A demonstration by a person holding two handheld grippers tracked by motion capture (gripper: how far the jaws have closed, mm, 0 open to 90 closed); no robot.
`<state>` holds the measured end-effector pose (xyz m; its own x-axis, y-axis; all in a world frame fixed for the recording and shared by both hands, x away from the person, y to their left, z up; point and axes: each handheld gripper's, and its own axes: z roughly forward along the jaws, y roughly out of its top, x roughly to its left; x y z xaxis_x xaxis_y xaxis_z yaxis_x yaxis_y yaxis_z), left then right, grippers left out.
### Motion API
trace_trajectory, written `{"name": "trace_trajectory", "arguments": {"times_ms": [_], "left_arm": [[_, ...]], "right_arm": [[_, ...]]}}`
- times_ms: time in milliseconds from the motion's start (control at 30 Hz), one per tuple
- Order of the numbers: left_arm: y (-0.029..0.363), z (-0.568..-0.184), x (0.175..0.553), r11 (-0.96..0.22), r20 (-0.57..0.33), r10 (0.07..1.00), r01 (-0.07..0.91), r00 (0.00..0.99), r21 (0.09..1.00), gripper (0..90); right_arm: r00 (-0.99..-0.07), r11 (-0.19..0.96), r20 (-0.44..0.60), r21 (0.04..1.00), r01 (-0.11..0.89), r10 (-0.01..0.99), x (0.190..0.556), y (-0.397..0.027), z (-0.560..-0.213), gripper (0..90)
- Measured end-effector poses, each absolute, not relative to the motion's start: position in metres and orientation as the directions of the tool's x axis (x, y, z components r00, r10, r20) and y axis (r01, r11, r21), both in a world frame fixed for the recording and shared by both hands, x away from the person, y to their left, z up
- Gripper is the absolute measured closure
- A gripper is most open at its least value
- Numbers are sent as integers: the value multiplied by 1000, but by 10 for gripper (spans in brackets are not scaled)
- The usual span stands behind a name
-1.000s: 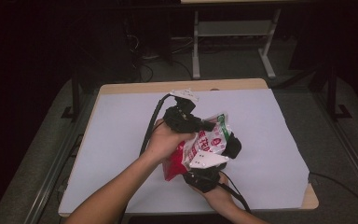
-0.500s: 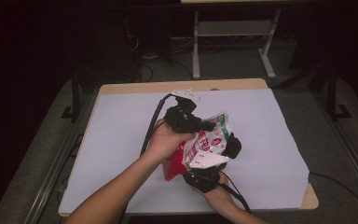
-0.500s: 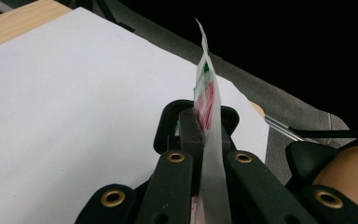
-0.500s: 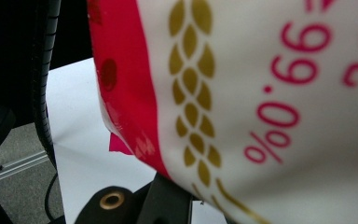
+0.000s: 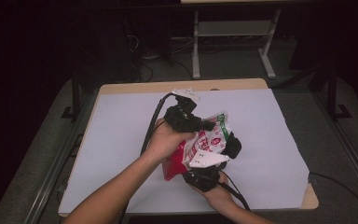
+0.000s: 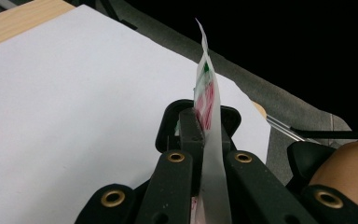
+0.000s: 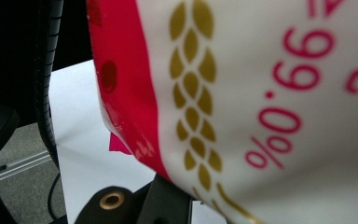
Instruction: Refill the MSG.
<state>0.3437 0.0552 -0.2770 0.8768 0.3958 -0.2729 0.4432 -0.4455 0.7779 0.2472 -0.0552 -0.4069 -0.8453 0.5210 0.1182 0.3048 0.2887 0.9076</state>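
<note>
A red and white printed plastic packet (image 5: 204, 145) is held up above the white-covered counter (image 5: 121, 140), near its middle, between both grippers. The left gripper (image 6: 200, 126) is clenched on the packet's thin upper edge, which stands upright between its jaws. The right gripper (image 5: 214, 161) grasps the packet from the near side, its printed face pressed close against that gripper's camera.
</note>
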Motion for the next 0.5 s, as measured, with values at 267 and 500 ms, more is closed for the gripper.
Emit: {"name": "trace_trajectory", "arguments": {"times_ms": [267,500], "left_arm": [[55,-277,344,-451,-276,405,453,872,769,900],[56,-277,344,-460,-270,404,450,874,766,900]], "right_arm": [[-847,279,126,910,306,517,248,-54,-407,900],[-848,276,127,912,304,515,248,-52,-408,900]]}}
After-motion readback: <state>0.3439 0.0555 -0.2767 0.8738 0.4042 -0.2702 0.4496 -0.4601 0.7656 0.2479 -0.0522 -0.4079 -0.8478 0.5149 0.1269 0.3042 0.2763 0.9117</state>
